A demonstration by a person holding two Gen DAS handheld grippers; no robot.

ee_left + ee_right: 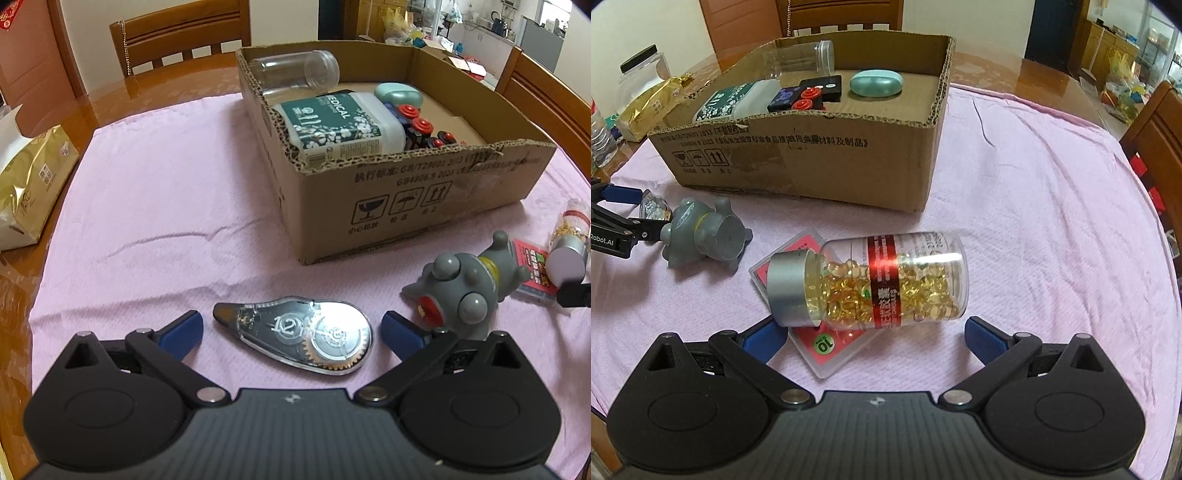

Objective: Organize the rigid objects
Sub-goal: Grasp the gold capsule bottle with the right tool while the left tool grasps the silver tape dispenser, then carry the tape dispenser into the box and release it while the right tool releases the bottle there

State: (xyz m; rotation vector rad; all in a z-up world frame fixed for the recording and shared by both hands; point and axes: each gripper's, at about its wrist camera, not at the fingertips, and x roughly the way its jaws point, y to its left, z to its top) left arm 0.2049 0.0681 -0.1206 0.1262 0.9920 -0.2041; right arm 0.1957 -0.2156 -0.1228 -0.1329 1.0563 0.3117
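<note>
My left gripper [291,328] is open, its blue fingers on either side of a clear correction tape dispenser [299,338] lying on the pink cloth. A grey toy figure [465,291] lies just right of it. My right gripper [875,336] is open around a clear capsule bottle [871,284] with a silver cap, lying on its side across a red card case [827,339]. The cardboard box [424,192] holds a clear jar [295,72], a white medical bottle [340,123], a teal case [399,96] and a black toy with red knobs [424,129].
A gold tissue pack [29,184] lies at the table's left edge. Wooden chairs [177,33] stand behind the table and at the right. A plastic jar with a black lid [642,70] stands at the far left in the right wrist view.
</note>
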